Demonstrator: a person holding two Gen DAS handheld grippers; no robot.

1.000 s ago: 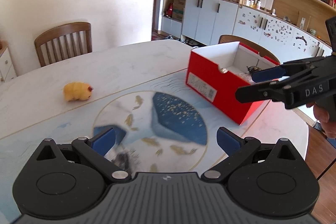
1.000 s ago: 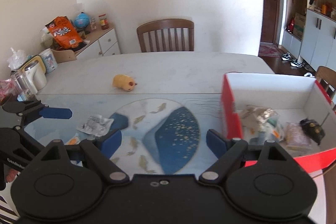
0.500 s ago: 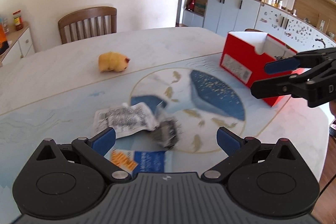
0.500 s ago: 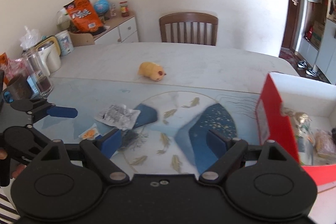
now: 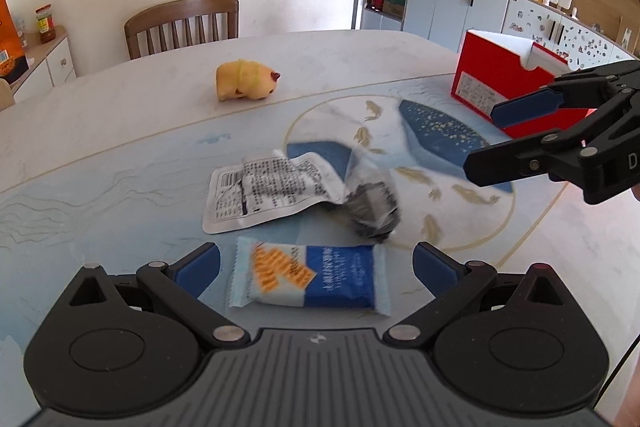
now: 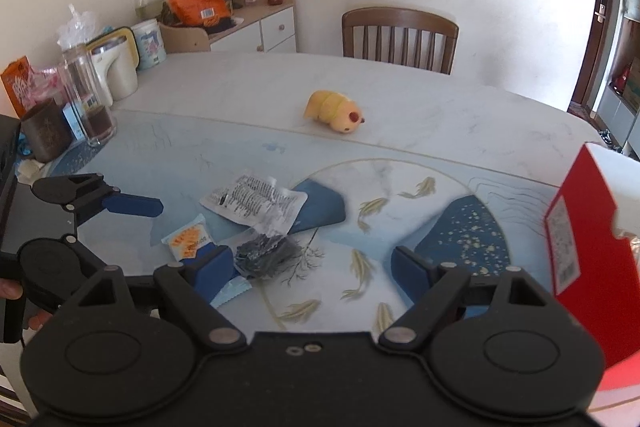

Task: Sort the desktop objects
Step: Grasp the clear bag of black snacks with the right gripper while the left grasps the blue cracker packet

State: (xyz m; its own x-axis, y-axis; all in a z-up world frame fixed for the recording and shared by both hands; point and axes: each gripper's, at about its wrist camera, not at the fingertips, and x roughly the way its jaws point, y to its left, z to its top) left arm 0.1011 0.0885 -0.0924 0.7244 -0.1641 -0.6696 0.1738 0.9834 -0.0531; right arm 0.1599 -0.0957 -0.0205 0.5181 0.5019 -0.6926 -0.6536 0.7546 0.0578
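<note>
Four things are left out on the table [image 5: 120,115], all away from the red box [image 5: 500,75]: a blue packet [image 5: 312,281], a white sachet [image 5: 272,191] just beyond it, a dark bundle [image 5: 372,205] touching the sachet, and a yellow toy [image 5: 246,81] farther off. I cannot see inside the box. Left tongs [image 5: 316,263] spread wide over the packet; right tongs [image 6: 312,267] released, empty. The sachet's print is too small to read.

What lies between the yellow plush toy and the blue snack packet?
In the left wrist view, only the white printed pouch lies between the yellow plush toy and the blue snack packet; the rest is bare mat.
</note>
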